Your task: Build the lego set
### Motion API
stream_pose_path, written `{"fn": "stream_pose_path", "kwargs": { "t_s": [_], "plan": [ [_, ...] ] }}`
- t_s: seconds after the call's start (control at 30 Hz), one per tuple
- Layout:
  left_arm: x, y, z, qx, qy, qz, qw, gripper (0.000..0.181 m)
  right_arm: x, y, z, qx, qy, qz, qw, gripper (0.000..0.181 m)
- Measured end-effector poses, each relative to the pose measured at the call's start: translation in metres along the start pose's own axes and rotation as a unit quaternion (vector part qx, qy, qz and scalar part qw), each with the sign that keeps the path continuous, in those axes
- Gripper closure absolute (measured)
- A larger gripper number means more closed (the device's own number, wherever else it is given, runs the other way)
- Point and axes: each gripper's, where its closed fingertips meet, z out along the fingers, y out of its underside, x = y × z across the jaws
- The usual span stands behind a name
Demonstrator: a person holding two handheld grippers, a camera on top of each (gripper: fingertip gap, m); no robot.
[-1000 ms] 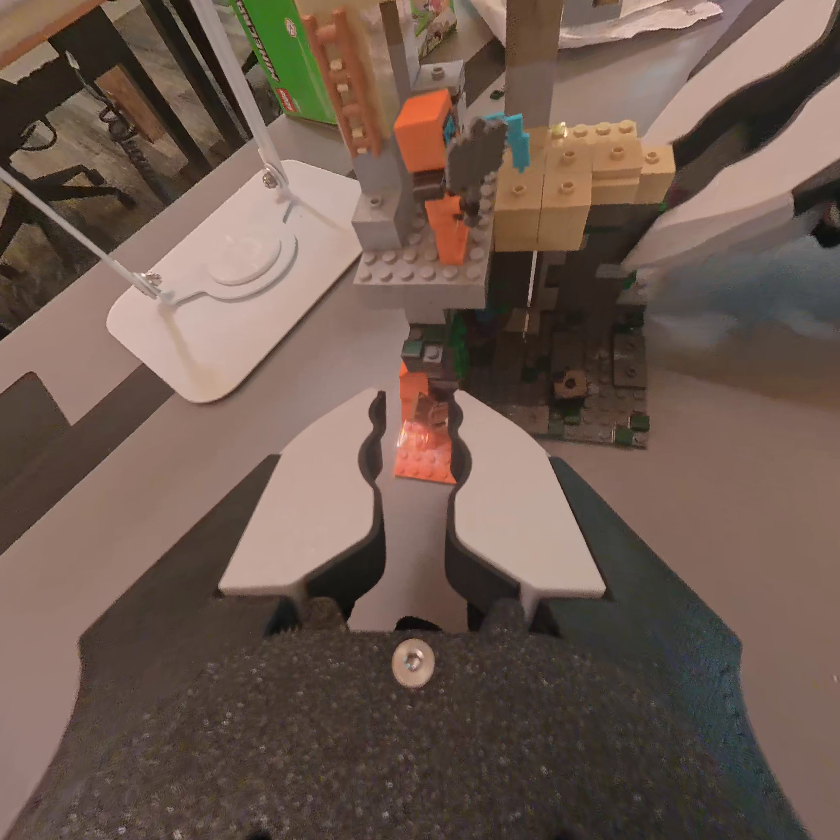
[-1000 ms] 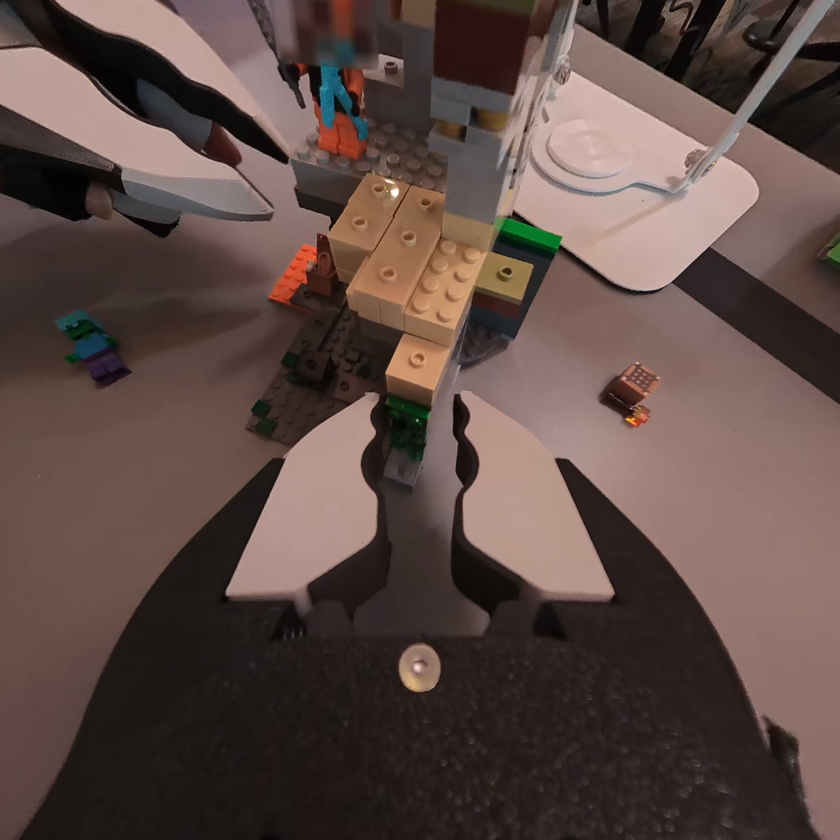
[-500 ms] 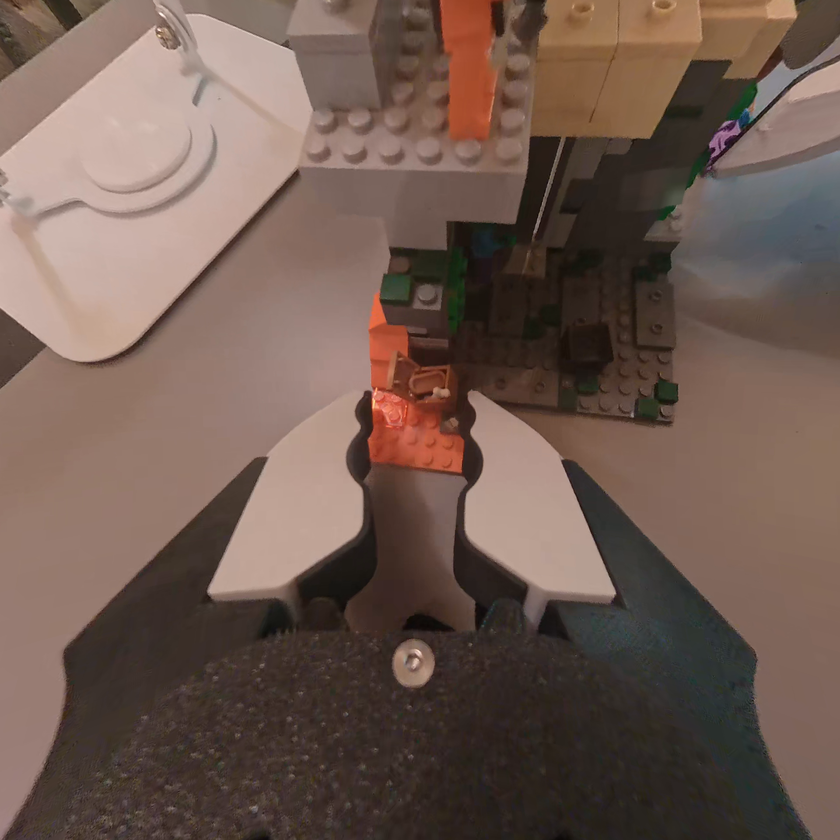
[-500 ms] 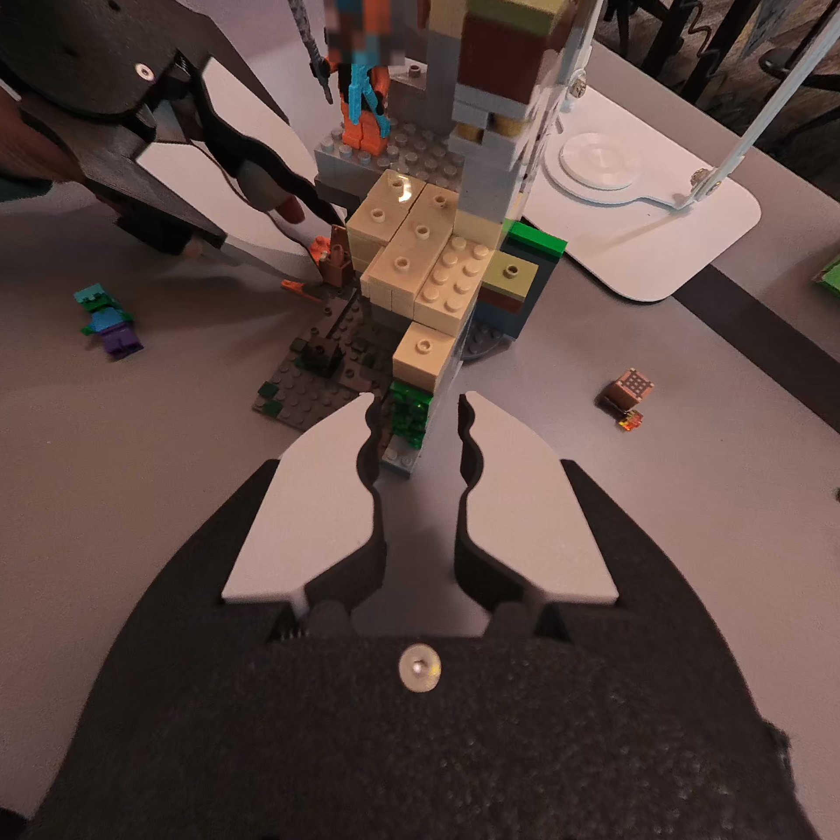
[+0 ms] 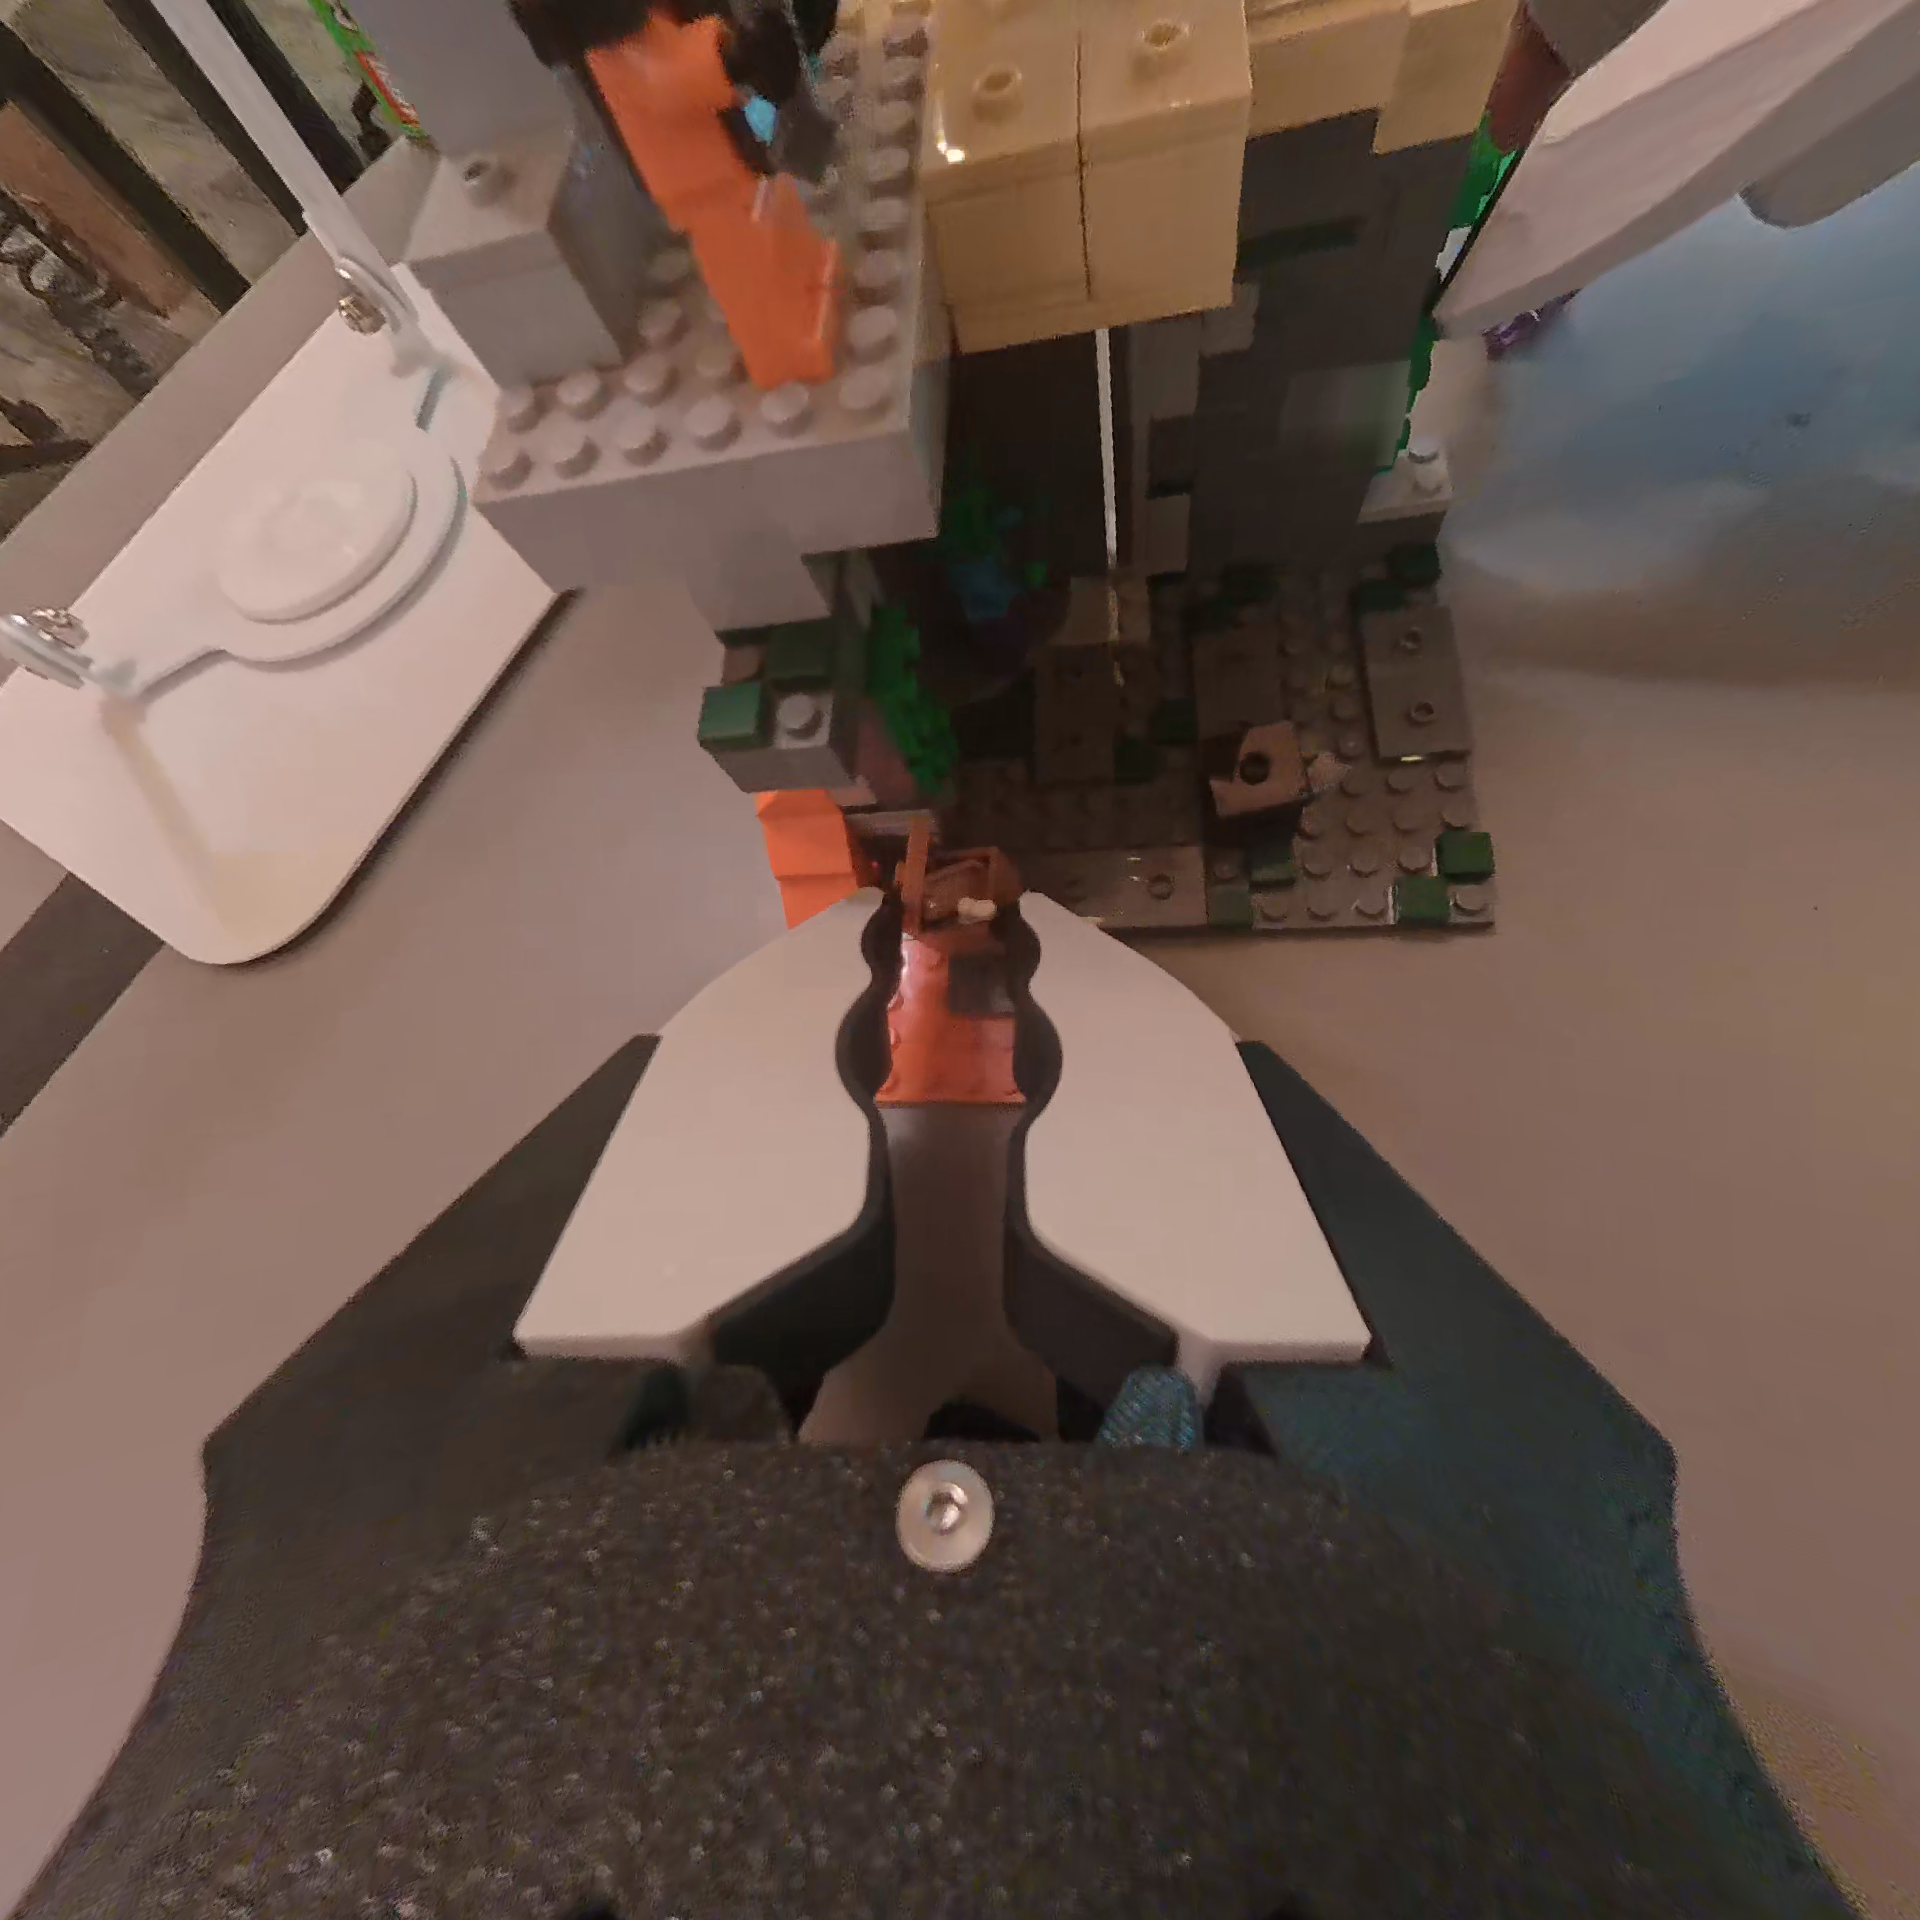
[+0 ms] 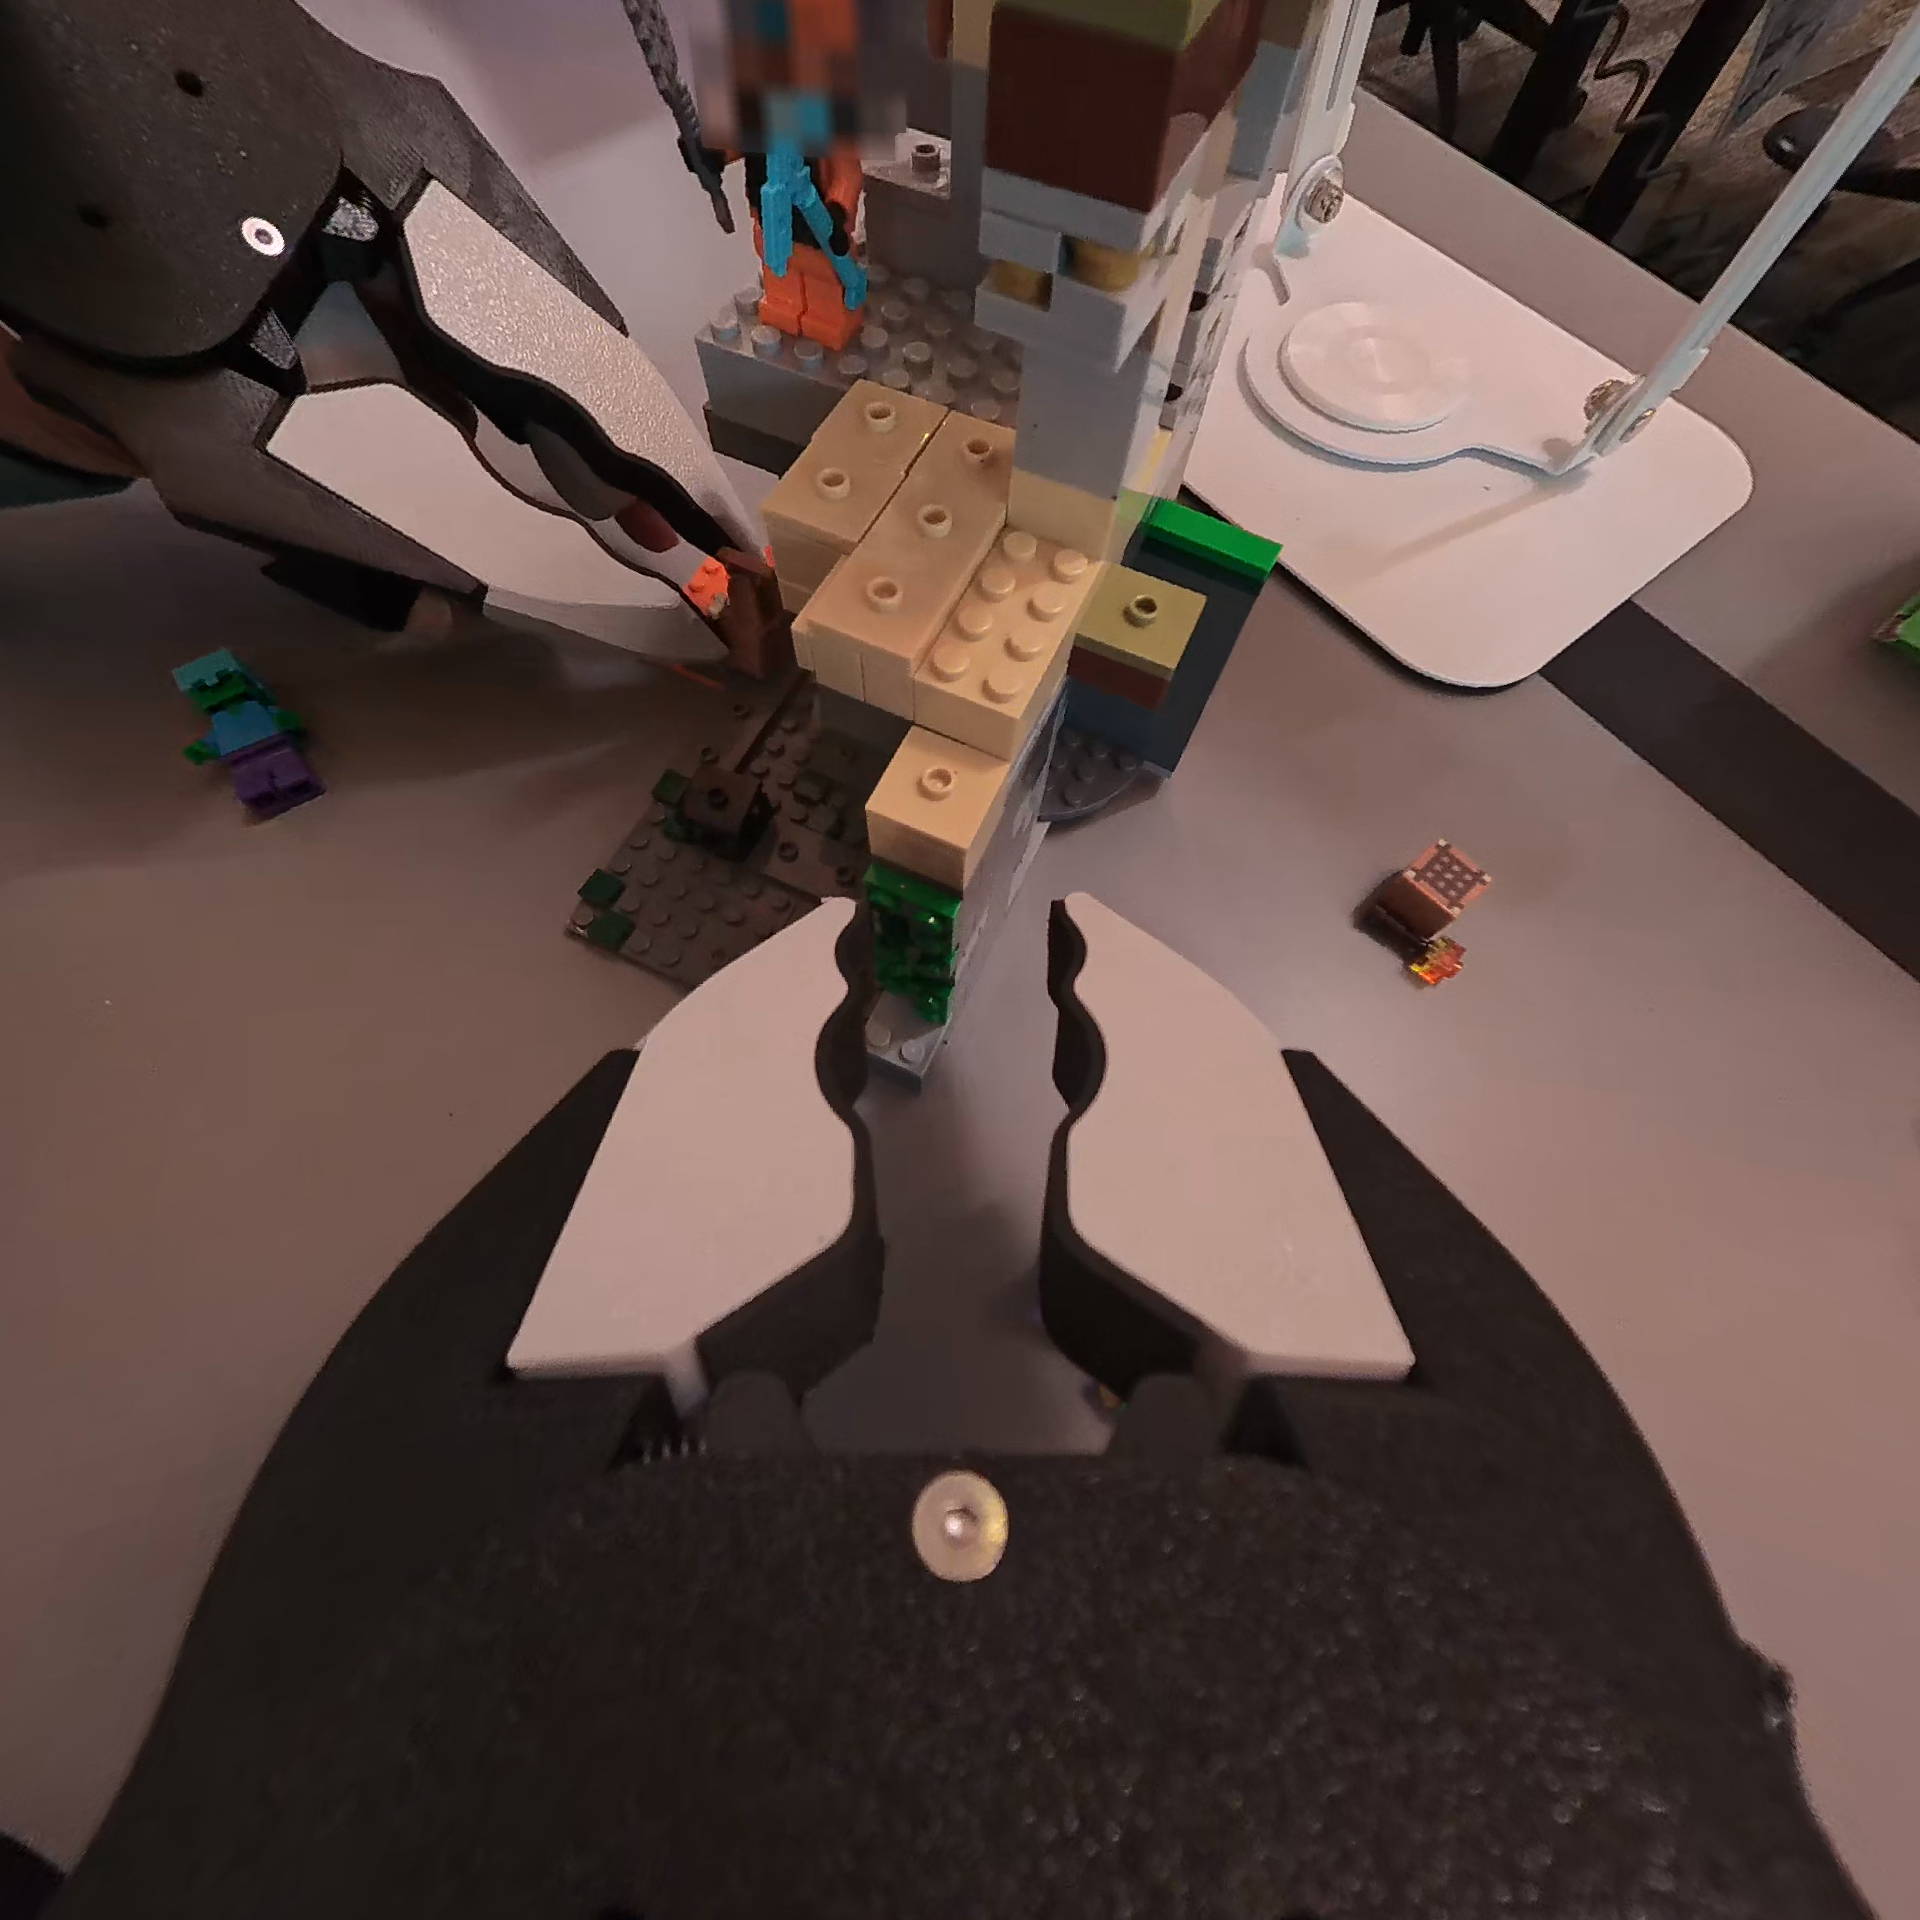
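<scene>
- The grey surface (image 6: 1558,1091) carries everything; a dark stripe crosses it at the far side.
- The lego build (image 6: 935,623) stands in the middle of the surface, between the two tongs. It rises from a dark grey base plate (image 5: 1351,852) with small green tiles, and it has tan blocks (image 5: 1081,177) stepping up to a tall column.
- A white flat stand base (image 6: 1455,499) with thin white rods lies just beyond the build.
- On a light grey studded platform (image 5: 707,436) of the build stands an orange figure (image 6: 810,270) with a light blue tool.
- The left tongs (image 5: 951,925) are low at the corner of the build. The two fingers are close together, with an orange plate (image 5: 945,1049) in the narrow gap between them and a small brown piece (image 5: 961,883) right at the tips. I cannot tell whether the fingers really press on the piece or only stand beside it.
- The right tongs (image 6: 951,914) are spread apart and pinch nothing. They are at the opposite side of the build, with a green leafy piece (image 6: 914,940) just inside the tips.
- A small green, blue and purple figure (image 6: 244,732) lies apart on the surface, on the left in the right wrist view.
- A little brown block with an orange bit (image 6: 1429,899) lies alone on the right.
</scene>
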Motion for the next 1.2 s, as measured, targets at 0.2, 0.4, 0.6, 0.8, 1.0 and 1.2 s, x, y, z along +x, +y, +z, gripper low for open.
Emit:
{"fn": "stream_pose_path", "kwargs": {
  "t_s": [0.2,0.4,0.6,0.8,1.0,1.2],
  "plan": [
    [-0.0026,-0.0003,0.0028,0.002,-0.017,0.018,1.000,0.163,-0.0002,0.0016,0.0008,-0.002,-0.001,-0.002,1.000,0.149],
    [-0.0021,-0.0005,0.0032,0.000,-0.029,0.036,0.999,0.163,-0.0002,0.0029,0.0021,-0.004,-0.002,-0.001,1.000,0.150],
    [-0.0025,-0.0029,0.0052,0.006,-0.044,0.041,0.998,0.163,0.0000,0.0028,0.0018,-0.004,-0.001,-0.002,1.000,0.150],
    [-0.0002,-0.0037,0.0049,0.008,-0.042,0.043,0.998,0.163,0.0000,0.0038,0.0026,-0.005,-0.002,-0.001,1.000,0.150],
    [-0.0005,-0.0031,0.0055,0.007,-0.050,0.048,0.998,0.162,-0.0001,0.0050,0.0034,-0.008,-0.002,-0.002,1.000,0.150],
    [-0.0001,-0.0021,0.0060,0.001,-0.047,0.039,0.998,0.162,0.0002,0.0041,0.0026,-0.006,-0.002,-0.002,1.000,0.150]
  ]
}}
